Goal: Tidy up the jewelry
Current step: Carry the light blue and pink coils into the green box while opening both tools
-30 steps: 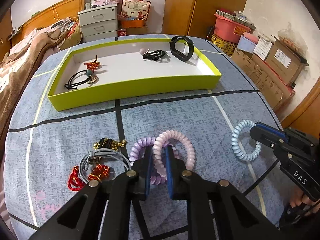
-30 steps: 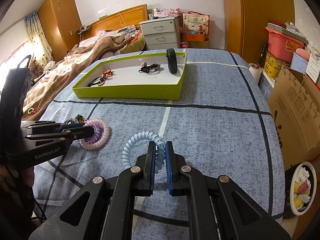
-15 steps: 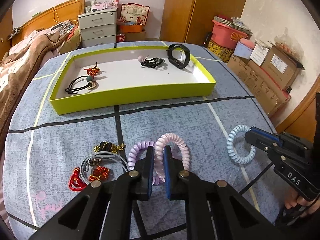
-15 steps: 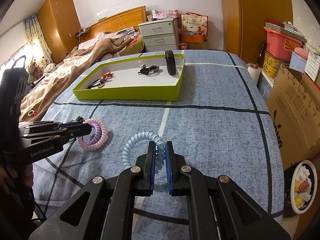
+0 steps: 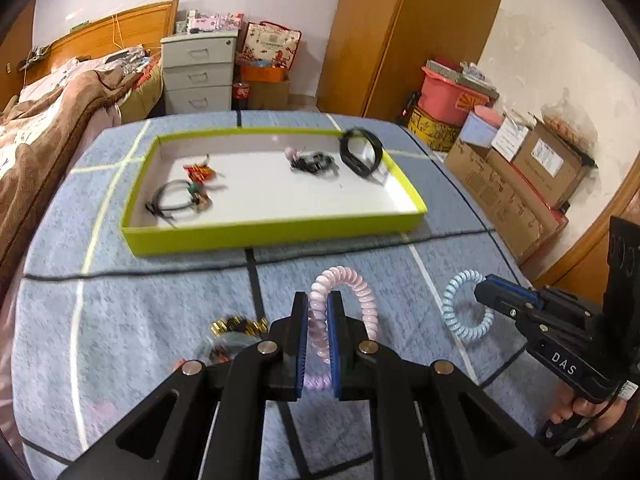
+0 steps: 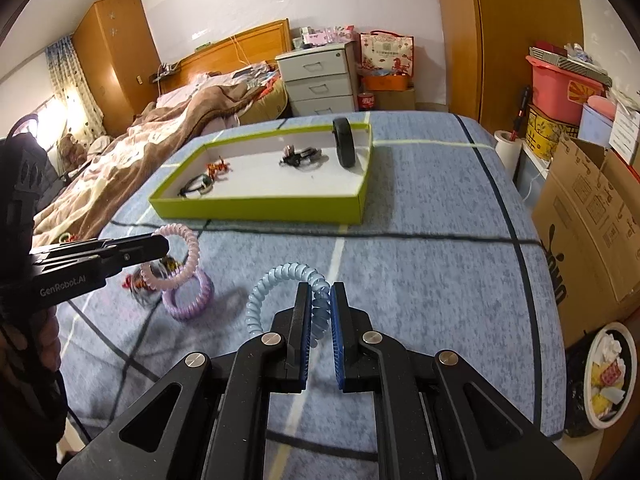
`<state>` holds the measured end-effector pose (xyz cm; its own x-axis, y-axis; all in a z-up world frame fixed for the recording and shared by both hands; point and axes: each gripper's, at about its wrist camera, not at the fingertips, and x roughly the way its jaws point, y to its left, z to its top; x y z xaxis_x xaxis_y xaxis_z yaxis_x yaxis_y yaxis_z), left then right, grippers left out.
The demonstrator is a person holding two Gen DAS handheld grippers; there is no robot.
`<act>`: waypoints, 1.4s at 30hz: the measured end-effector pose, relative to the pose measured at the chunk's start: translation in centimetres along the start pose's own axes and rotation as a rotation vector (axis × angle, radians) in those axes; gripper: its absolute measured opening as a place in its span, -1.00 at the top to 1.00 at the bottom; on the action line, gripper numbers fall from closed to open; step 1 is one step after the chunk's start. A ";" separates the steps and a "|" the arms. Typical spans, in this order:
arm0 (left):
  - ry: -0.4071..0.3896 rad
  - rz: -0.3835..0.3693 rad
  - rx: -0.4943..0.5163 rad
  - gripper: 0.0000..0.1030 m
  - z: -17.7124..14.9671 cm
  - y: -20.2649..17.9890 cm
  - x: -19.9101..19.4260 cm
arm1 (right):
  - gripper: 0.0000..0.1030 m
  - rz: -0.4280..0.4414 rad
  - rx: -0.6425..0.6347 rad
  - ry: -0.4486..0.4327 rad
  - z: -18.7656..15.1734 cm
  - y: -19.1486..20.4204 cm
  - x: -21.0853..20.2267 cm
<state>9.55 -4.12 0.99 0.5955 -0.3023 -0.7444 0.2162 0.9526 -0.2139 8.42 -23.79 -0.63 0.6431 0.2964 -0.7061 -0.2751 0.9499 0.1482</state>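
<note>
Pink coil (image 5: 352, 300) now lifted off bedspread

Pink coil (image 5: 362, 292); pale-blue coil (image 5: 466, 306); lime-green tray (image 5: 272, 234) (white inside); blue cloth (image 6: 420, 264), dark grid lines

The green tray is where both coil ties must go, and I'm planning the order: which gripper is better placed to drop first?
Probably left. The left gripper holds the pink spiral hair tie lifted, directly facing the yellow-green cardboard tray; the right gripper, with its pale blue spiral hair tie, sits off to the side.
</note>
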 end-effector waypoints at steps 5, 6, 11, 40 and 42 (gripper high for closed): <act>-0.031 0.010 -0.018 0.81 2.3 1.5 -0.3 | 0.81 0.004 -0.004 -0.021 2.1 0.6 0.3; -0.037 0.013 -0.019 0.81 2.9 1.8 -0.3 | 0.81 0.002 -0.006 -0.027 2.8 0.7 0.5; -0.044 0.013 -0.035 0.81 5.1 3.4 0.2 | 0.81 -0.007 -0.008 -0.037 5.2 0.9 1.7; 0.071 0.034 -0.072 0.80 11.8 7.0 11.5 | 0.81 -0.135 -0.044 0.087 9.6 -0.4 11.4; 0.075 0.046 -0.065 0.81 11.8 7.0 11.8 | 0.81 -0.135 -0.042 0.093 9.5 -0.5 11.6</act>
<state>27.24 -1.45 -1.86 0.5435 -0.2572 -0.7990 0.1375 0.9663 -0.2175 22.85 -19.90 -2.35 0.6079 0.1544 -0.7788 -0.2217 0.9749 0.0202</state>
